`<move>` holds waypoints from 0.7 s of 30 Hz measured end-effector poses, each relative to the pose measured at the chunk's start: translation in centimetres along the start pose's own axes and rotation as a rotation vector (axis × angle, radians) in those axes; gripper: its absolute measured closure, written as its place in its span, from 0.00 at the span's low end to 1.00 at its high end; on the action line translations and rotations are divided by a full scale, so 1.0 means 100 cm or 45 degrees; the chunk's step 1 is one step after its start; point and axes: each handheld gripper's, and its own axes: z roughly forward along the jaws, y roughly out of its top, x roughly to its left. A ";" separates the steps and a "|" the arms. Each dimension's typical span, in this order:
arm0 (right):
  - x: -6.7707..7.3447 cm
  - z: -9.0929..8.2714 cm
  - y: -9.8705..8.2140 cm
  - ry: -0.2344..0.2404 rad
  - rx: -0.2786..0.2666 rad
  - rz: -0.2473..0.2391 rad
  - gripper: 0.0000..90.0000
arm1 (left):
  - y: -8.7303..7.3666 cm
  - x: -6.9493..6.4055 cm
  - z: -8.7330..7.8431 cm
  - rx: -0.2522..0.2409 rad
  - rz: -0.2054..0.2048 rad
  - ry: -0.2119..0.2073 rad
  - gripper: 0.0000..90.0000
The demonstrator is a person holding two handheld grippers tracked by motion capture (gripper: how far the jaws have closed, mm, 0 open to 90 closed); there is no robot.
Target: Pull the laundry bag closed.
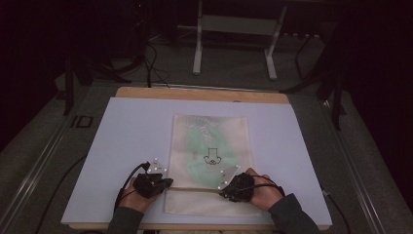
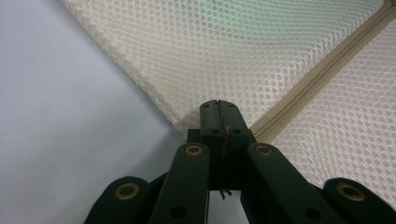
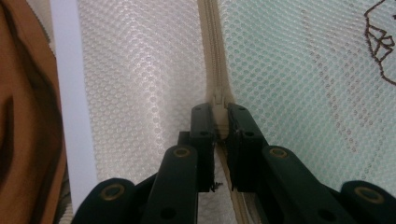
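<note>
A cream mesh bag (image 1: pixel 209 127) lies flat on the pale board (image 1: pixel 131 141), with something green (image 1: pixel 197 146) and a small dark drawing (image 1: pixel 211 157) showing through it. Its beige zipper (image 1: pixel 195 189) runs across the near part. My left gripper (image 1: pixel 169 182) is at the bag's left edge, by the zipper's end. In the left gripper view my left gripper (image 2: pixel 219 109) has its jaws together, pinching the mesh edge (image 2: pixel 187 122) beside the zipper (image 2: pixel 317 79). My right gripper (image 1: pixel 223 191) sits on the zipper line. In the right gripper view my right gripper (image 3: pixel 219 114) is shut on the zipper slider (image 3: pixel 219 100).
The board rests on a wooden table (image 1: pixel 195 92). The board's near edge (image 3: pixel 70 93) and the brown table front (image 3: pixel 23 116) lie close beside my right gripper. Cables (image 1: pixel 124 183) trail from both grippers. A white stand (image 1: pixel 234 39) is on the floor beyond the table.
</note>
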 end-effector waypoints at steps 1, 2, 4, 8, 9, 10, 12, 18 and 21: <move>0.000 -0.001 -0.001 -0.001 0.000 -0.003 0.92 | 0.000 0.000 0.000 0.001 0.000 0.000 1.00; 0.000 -0.001 -0.001 -0.001 0.000 -0.003 0.92 | 0.000 0.000 0.000 0.001 0.000 0.000 1.00; -0.001 -0.003 -0.002 -0.008 -0.002 0.004 0.92 | 0.000 0.000 0.000 -0.001 -0.001 -0.001 1.00; -0.003 -0.005 -0.005 -0.010 -0.007 0.012 0.92 | 0.000 0.000 0.000 0.000 0.000 0.000 1.00; -0.002 -0.006 -0.005 -0.012 -0.008 0.016 0.92 | 0.000 0.000 0.000 0.000 0.000 0.000 1.00; -0.003 -0.006 -0.006 -0.011 -0.007 0.017 0.92 | 0.000 0.000 0.000 0.000 0.000 0.000 1.00; -0.003 -0.006 -0.007 -0.014 -0.007 0.017 0.92 | 0.000 0.000 0.000 0.001 0.000 0.001 1.00; -0.004 -0.008 -0.012 -0.010 -0.005 0.028 0.92 | 0.000 0.000 0.000 -0.001 0.001 0.001 1.00; -0.004 -0.008 -0.014 -0.012 -0.006 0.028 0.92 | 0.000 0.000 0.000 -0.001 0.000 0.001 1.00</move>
